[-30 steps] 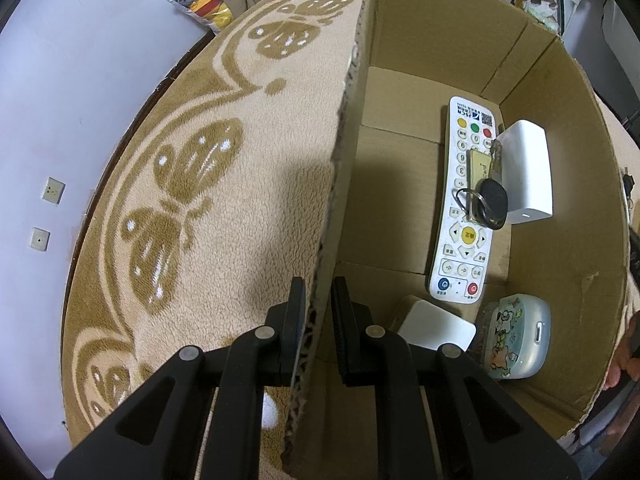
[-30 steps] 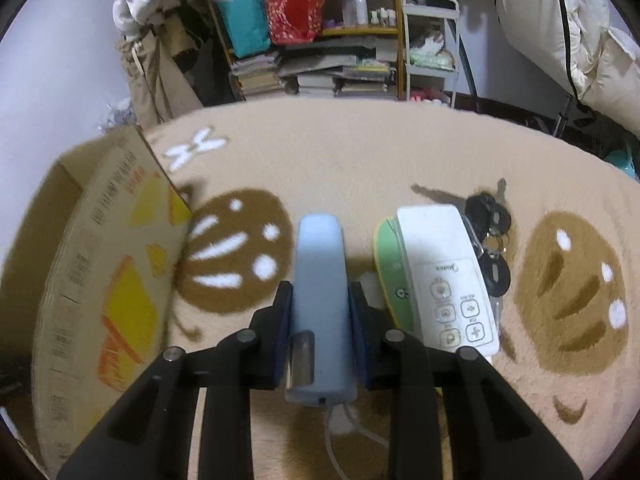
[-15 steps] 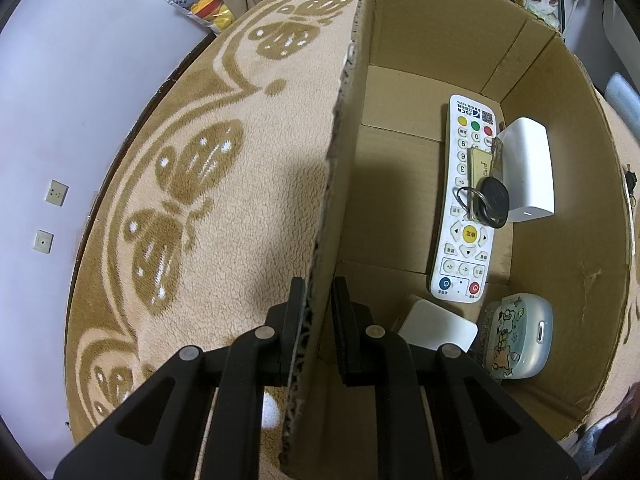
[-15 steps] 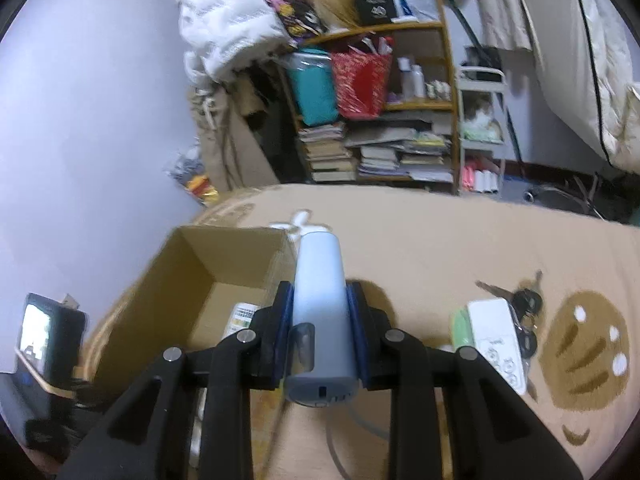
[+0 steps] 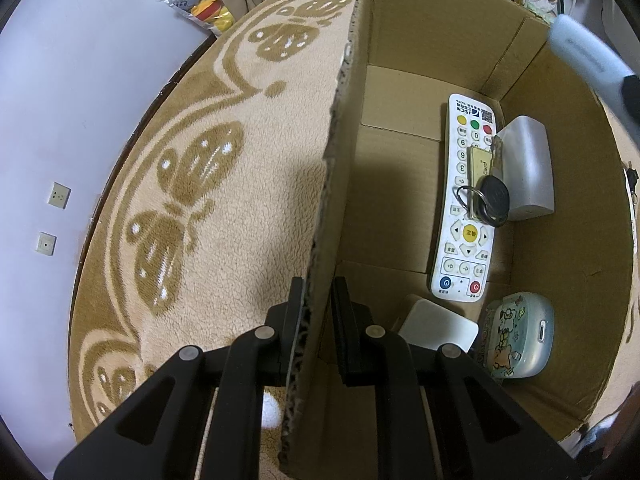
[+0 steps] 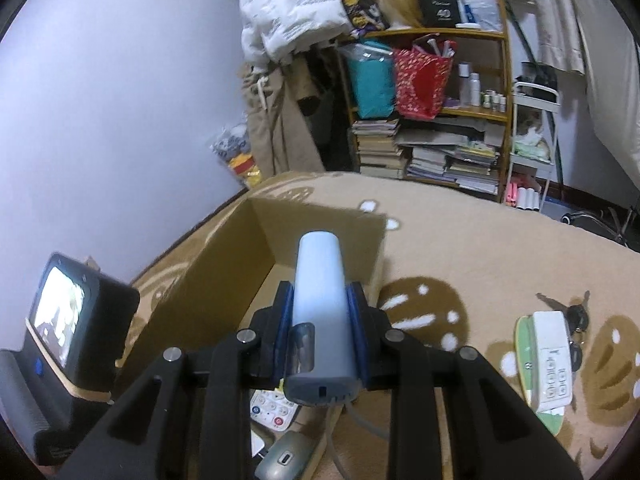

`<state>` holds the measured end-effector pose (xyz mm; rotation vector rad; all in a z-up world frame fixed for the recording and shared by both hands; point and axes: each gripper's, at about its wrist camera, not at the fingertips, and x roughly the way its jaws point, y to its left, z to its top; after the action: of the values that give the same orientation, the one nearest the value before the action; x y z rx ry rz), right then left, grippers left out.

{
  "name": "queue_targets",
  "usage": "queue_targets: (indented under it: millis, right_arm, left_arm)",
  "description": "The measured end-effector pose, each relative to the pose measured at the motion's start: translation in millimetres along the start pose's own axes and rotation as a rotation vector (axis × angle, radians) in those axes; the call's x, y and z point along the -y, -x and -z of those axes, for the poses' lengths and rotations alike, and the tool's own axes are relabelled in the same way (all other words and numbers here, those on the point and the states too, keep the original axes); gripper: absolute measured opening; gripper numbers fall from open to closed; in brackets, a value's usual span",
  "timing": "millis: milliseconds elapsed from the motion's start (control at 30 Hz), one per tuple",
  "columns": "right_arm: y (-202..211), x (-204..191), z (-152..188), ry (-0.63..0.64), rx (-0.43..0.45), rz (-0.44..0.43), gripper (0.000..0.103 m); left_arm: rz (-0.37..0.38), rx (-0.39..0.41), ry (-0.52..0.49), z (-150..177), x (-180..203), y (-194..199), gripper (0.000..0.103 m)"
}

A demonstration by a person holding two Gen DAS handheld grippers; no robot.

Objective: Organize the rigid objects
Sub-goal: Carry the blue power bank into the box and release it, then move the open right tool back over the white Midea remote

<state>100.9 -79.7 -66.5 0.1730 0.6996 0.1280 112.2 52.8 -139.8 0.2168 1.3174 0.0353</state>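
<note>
My left gripper (image 5: 318,332) is shut on the near wall of an open cardboard box (image 5: 336,184), one finger on each side. Inside lie a white remote (image 5: 466,200) with a black key fob (image 5: 494,200) on it, a white block (image 5: 528,168), a white flat case (image 5: 438,330) and a cartoon-print case (image 5: 516,332). My right gripper (image 6: 320,336) is shut on a pale blue device (image 6: 318,320) with a cable and holds it above the box (image 6: 224,280). That device shows at the top right of the left wrist view (image 5: 584,56).
The box stands on a beige patterned rug (image 5: 208,168). On the rug to the right lie a white remote on a green case (image 6: 550,360) and black keys (image 6: 576,316). A cluttered bookshelf (image 6: 432,120) stands behind. The left gripper's camera unit (image 6: 60,352) is at left.
My right gripper has carried the pale blue device up off the rug and leftward over the box. The device now enters the left wrist view. The left gripper has stayed put.
</note>
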Motion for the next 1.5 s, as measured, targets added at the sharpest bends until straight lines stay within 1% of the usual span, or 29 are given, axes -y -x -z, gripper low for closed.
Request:
queue_targets:
  millis: [367, 567, 700, 833, 1033, 1100, 1133, 1167, 1200, 1233, 1300, 1333, 1367, 1400, 1433, 1467, 1500]
  right_arm:
    - [-23, -17, 14, 0.069, -0.082, -0.015, 0.029]
    - [-25, -25, 20, 0.117, -0.112, -0.014, 0.029]
    - [-25, -24, 19, 0.114, -0.111, -0.009, 0.028]
    - [-21, -25, 18, 0.120, -0.088, 0.005, 0.028]
    - [-9, -16, 13, 0.094, -0.056, 0.024, 0.028]
    - [-4, -14, 9, 0.089, -0.044, 0.032, 0.033]
    - [-1, -11, 8, 0.084, -0.037, 0.050, 0.043]
    - [0, -9, 6, 0.081, -0.032, 0.059, 0.056]
    - [3, -7, 4, 0.078, -0.023, 0.067, 0.061]
    - [6, -4, 3, 0.077, -0.012, 0.070, 0.065]
    - [10, 5, 0, 0.074, -0.004, 0.090, 0.069]
    - [11, 9, -1, 0.071, -0.004, 0.100, 0.074]
    - [12, 15, -3, 0.063, 0.001, 0.112, 0.081]
    - [13, 21, -4, 0.050, 0.006, 0.128, 0.086]
    - [15, 28, -5, 0.035, 0.011, 0.147, 0.093]
    - [16, 34, -7, 0.022, 0.014, 0.165, 0.096]
    - [16, 41, -7, 0.008, 0.014, 0.179, 0.096]
  left_arm:
    - [0.002, -0.001, 0.002, -1, -1, 0, 0.013]
    - [0.001, 0.000, 0.001, -1, -1, 1, 0.013]
    - [0.001, 0.001, -0.001, -1, -1, 0, 0.013]
    - [0.005, 0.000, 0.003, -1, -2, 1, 0.013]
    - [0.007, 0.000, 0.005, -1, -2, 2, 0.013]
    - [0.001, 0.000, 0.004, 0, -2, 2, 0.013]
    - [0.006, 0.000, 0.007, -1, -3, 2, 0.013]
    - [0.008, 0.001, 0.008, 0, -2, 2, 0.013]
    - [0.007, 0.001, 0.008, -1, -2, 2, 0.013]
    - [0.006, 0.001, 0.007, -1, -2, 2, 0.013]
    - [0.004, 0.001, 0.005, 0, -1, 2, 0.013]
    - [0.005, 0.001, 0.006, 0, -2, 2, 0.013]
    - [0.005, 0.001, 0.006, 0, -1, 2, 0.013]
    - [0.005, 0.001, 0.005, 0, -1, 2, 0.013]
    - [0.004, 0.001, 0.006, 0, -1, 2, 0.013]
    - [0.004, 0.001, 0.005, 0, -1, 2, 0.013]
    - [0.003, 0.001, 0.004, 0, -1, 2, 0.013]
